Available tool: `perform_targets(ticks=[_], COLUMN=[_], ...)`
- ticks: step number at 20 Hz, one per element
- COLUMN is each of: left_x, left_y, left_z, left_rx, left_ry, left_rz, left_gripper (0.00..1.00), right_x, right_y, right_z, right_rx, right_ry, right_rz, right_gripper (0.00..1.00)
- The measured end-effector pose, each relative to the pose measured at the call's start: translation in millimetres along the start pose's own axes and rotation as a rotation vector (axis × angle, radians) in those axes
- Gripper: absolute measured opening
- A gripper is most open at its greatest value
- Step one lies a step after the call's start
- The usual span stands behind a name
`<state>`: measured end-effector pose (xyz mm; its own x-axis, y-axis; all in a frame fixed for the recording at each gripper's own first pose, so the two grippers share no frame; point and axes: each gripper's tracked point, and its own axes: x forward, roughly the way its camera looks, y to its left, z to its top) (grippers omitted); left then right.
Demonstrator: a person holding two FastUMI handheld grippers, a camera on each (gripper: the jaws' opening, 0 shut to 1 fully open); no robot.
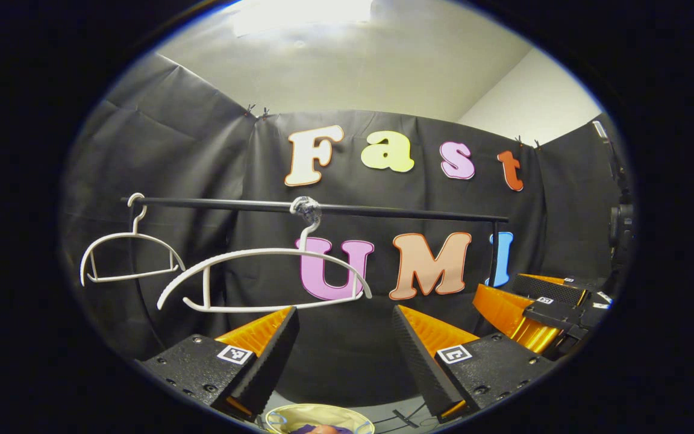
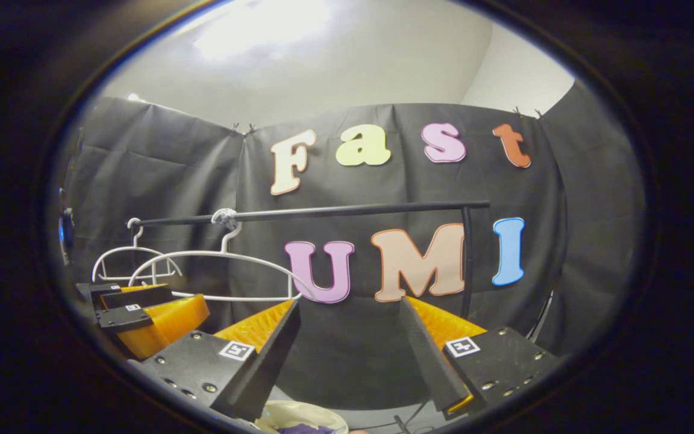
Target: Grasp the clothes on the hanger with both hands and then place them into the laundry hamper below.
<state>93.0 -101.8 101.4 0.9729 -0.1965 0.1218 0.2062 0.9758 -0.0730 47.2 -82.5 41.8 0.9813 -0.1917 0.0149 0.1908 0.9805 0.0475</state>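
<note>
White plastic hangers are dangling bare from the black rail. Both the left claw and right claw are gaping wide, gripping nothing. Purple clothes are lying in the pale hamper below.

two hangers, one rail, one hamper, two tools.

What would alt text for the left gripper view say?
Two bare white hangers, a near one and a far one, hang from a black rail before a black cloth wall. The left gripper is open below them, over a pale hamper with purple cloth inside; the right gripper sits alongside.
</note>
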Motion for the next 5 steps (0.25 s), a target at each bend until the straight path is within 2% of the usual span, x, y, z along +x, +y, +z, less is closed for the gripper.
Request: perform_targets(ticks=[2,3,5], left_x=[-0.6,-1.6,-2.5], left_y=[-6.6,-11.0,-18.5], left_z=[3.7,6.4,8.0], left_rx=[-0.004,-0.005,-0.001], left_ry=[-0.011,-0.015,-0.02], left_rz=[-0.009,-0.015,-0.024], left_gripper=[0.92,0.95,0.92], right_x=[-5.1,-7.6,-10.2], right_y=[-6.4,-8.8,-14.8], right_z=[6.8,9.1,11.3], right_rx=[-0.005,-0.006,-0.011], right_ry=[-0.01,-0.015,-0.017], right_rz=[-0.01,-0.013,-0.018], right_gripper=[0.96,0.96,0.99])
